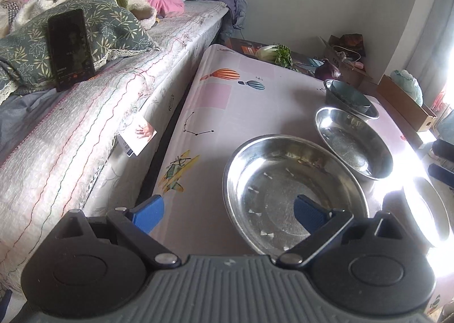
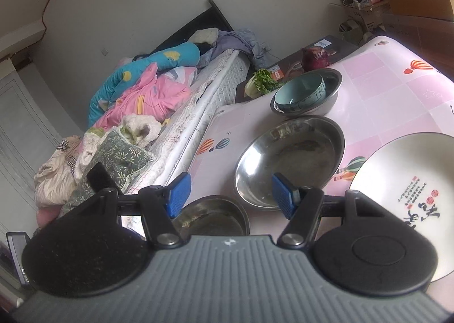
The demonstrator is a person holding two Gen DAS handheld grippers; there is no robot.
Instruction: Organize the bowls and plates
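Tilting down over the steel bowls [image 1: 293,195], both grippers [image 1: 229,213] [image 2: 229,193] hang with jaws released, empty.

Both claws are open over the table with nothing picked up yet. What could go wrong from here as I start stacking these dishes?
The large steel bowl is smooth and shiny; a rim pinch by the left claw could slip. The white plate seems close to the table's near edge, so a nudge might push it off. The teal bowl sits loose inside a steel bowl and may rattle.

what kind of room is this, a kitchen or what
Probably a bedroom doubling as an eating space, not a kitchen: a bed piled with blankets runs alongside a table with a pink cloth, holding steel bowls and a plate.
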